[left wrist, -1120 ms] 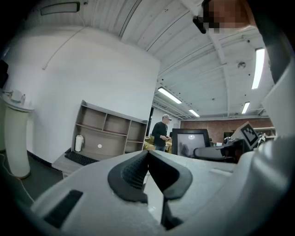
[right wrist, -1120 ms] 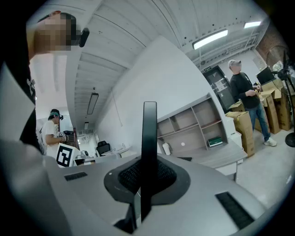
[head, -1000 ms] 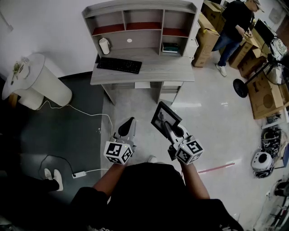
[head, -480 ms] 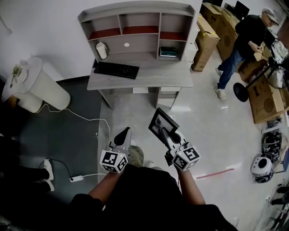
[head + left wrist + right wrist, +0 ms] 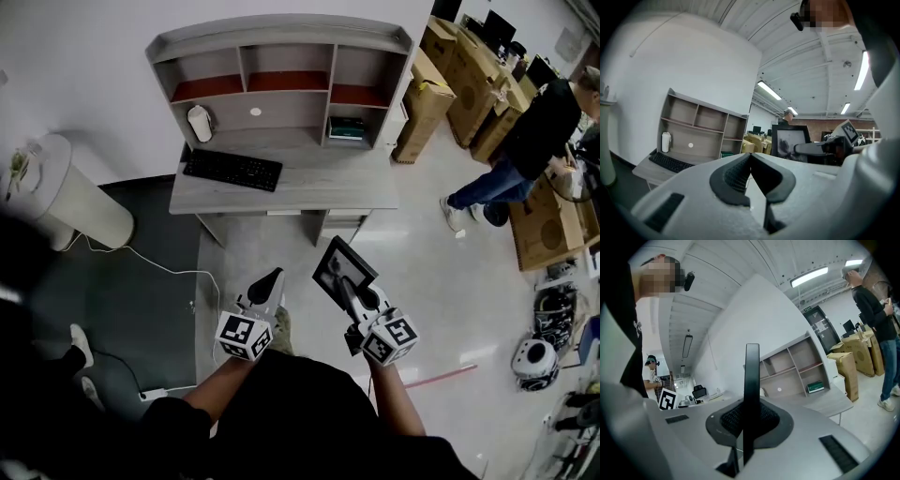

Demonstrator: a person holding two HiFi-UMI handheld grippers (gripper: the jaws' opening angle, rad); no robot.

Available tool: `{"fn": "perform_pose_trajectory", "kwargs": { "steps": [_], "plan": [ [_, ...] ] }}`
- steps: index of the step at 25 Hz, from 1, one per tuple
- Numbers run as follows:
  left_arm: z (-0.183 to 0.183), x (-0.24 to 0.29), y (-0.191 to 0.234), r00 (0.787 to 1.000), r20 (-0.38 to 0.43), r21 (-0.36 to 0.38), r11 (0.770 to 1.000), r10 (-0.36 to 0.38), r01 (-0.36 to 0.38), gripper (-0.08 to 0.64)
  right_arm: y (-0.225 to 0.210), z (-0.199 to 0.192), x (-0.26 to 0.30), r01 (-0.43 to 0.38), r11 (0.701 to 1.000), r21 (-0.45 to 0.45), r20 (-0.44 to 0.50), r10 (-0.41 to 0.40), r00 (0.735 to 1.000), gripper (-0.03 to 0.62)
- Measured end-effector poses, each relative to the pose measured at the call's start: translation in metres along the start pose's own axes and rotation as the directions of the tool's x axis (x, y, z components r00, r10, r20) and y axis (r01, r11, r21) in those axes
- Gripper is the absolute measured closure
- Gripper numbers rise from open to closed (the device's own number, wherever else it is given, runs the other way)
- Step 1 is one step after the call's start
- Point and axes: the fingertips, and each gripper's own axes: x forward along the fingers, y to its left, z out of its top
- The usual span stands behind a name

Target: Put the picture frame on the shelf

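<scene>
Two grippers: right gripper pinches picture frame by its edge; left gripper pressed together, empty, just beside. Shelf ahead of both.

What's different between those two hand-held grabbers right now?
The right gripper clamps the picture frame by its edge; the left gripper holds nothing. The right's fingers are parted by the frame; the left's fingers touch. Both point toward the desk.

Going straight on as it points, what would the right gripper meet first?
Probably the desk, at its front edge, reached first by the picture frame the right gripper clamps; only bare floor lies between. Height unclear.
</scene>
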Motion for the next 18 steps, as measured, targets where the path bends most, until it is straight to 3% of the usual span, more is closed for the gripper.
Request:
{"fn": "perform_pose_trajectory", "kwargs": {
  "steps": [5, 13, 18],
  "plan": [
    [0.009, 0.047, 0.04, 1.0, -0.019, -0.062, 0.998, -0.02, 0.019, 0.543, -0.031, 0.012, 0.055, 0.01, 0.999, 0.032, -0.027, -0.009, 1.0, 0.569],
    [0.03, 0.11, 0.125, 0.999, -0.034, -0.054, 0.998, -0.037, 0.035, 0.543, -0.074, 0.036, 0.155, 0.055, 0.996, 0.063, -0.059, -0.051, 0.997, 0.569],
    [0.047, 0.145, 0.18, 0.998, -0.042, -0.097, 0.995, -0.041, 0.037, 0.543, -0.096, 0.05, 0.216, 0.083, 0.995, 0.059, -0.068, -0.079, 0.995, 0.569]
  ]
}}
